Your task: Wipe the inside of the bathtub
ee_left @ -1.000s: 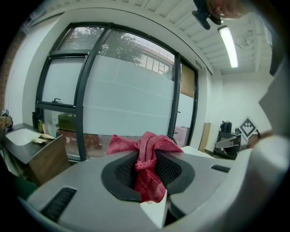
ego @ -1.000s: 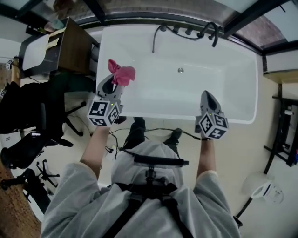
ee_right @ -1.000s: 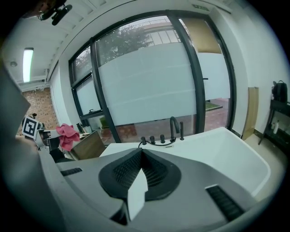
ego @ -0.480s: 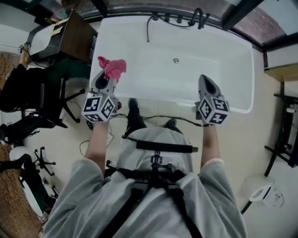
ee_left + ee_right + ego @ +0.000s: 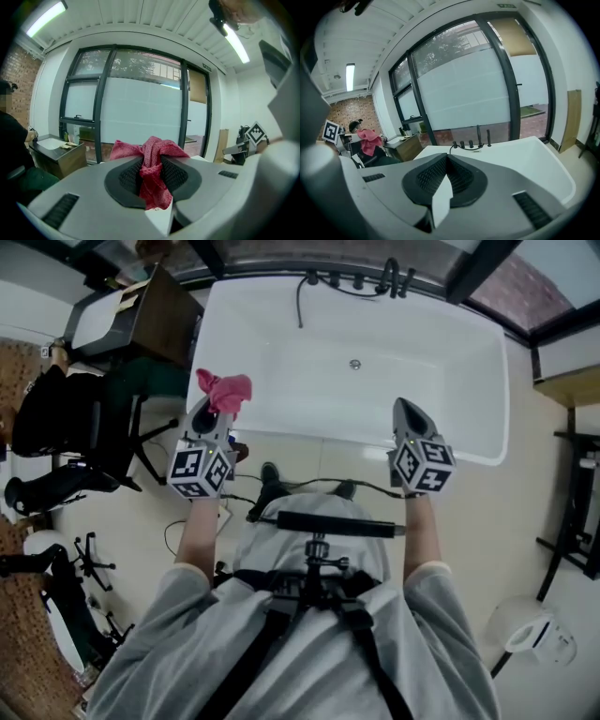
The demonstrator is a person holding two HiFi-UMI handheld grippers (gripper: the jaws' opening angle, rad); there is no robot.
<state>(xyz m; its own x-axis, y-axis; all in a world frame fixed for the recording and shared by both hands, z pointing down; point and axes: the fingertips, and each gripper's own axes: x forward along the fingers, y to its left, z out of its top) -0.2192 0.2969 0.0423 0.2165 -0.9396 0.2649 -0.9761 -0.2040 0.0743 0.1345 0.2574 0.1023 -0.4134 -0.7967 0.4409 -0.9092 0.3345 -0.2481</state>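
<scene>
A white bathtub (image 5: 469,442) lies ahead of me, its drain (image 5: 354,364) near the far end and black taps (image 5: 357,281) on the far rim. My left gripper (image 5: 214,407) is shut on a pink cloth (image 5: 223,390), held by the tub's near left corner. In the left gripper view the cloth (image 5: 151,171) is pinched between the jaws, bunched above them. My right gripper (image 5: 407,416) hangs over the tub's near rim, shut with nothing in it. The right gripper view shows the tub (image 5: 534,164) and taps (image 5: 474,138) beyond the closed jaws.
A dark wooden desk (image 5: 141,320) stands left of the tub, with an office chair (image 5: 89,442) beside it. A cable (image 5: 309,486) runs on the floor at my feet. A person sits at the left in the left gripper view.
My head and both grippers have drawn back slightly from the tub. The cloth stays clamped in the left gripper; the right one stays shut.
</scene>
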